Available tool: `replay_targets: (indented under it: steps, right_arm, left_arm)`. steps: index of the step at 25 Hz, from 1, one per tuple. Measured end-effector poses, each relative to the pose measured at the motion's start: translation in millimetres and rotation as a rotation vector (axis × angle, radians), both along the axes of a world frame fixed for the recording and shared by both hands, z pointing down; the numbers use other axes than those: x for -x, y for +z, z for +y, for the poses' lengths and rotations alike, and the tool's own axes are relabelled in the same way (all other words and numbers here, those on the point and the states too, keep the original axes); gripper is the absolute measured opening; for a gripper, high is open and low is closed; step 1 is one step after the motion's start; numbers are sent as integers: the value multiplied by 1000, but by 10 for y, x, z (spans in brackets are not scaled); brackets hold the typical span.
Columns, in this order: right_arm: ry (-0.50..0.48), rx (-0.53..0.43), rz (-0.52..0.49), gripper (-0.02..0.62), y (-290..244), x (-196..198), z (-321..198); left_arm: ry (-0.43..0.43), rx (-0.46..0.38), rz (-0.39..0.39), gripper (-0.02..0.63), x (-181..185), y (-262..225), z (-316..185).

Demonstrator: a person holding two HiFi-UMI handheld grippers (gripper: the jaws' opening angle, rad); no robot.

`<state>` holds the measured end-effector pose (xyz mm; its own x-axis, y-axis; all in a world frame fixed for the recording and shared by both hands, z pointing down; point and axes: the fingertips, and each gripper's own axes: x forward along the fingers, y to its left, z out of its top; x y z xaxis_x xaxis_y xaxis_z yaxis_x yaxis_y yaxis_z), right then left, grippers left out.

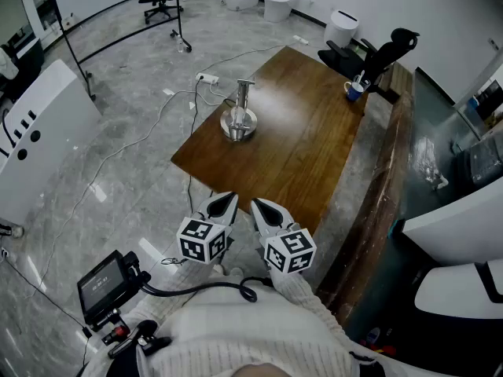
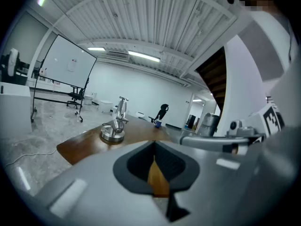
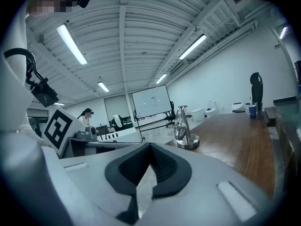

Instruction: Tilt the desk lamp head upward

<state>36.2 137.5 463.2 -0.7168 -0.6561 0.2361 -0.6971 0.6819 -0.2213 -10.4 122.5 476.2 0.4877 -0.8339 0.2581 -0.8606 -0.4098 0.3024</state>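
A small chrome desk lamp (image 1: pixel 239 113) stands on a round base near the far left part of the brown wooden table (image 1: pixel 302 159); its head hangs folded down along the stem. The lamp (image 2: pixel 116 124) shows far ahead in the left gripper view, and the lamp (image 3: pixel 184 129) likewise in the right gripper view. My left gripper (image 1: pixel 228 203) and right gripper (image 1: pixel 261 207) are held side by side close to my body, short of the table's near corner, both shut with nothing between the jaws. Both are well away from the lamp.
A blue and white mug (image 1: pixel 354 90) sits at the table's far right edge beside a black office chair (image 1: pixel 376 56). Cables and a power strip (image 1: pixel 207 78) lie on the marble floor left of the table. A whiteboard stand (image 1: pixel 182 39) and white bins (image 1: pixel 341 27) stand farther off.
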Motion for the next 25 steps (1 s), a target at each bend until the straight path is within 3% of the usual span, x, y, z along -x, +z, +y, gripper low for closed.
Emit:
replay_targets:
  steps: [7,13,19,25]
  right_arm:
    - [-16,13,10,-2,22,55,13]
    - [12,22,-14,-2,69,10,-78]
    - [47,14,-31,-2,153,148,-1181]
    - [124,-10,-11,-2,59,236,-1823]
  left_arm:
    - [-63,2,-10,8,269,-15,-80]
    - [-58,3,-31,8,285,22,-72]
    - [-22,-40,-107,8,480,23,-1063]
    - [84,-52,-156,8,682,-66,-1631]
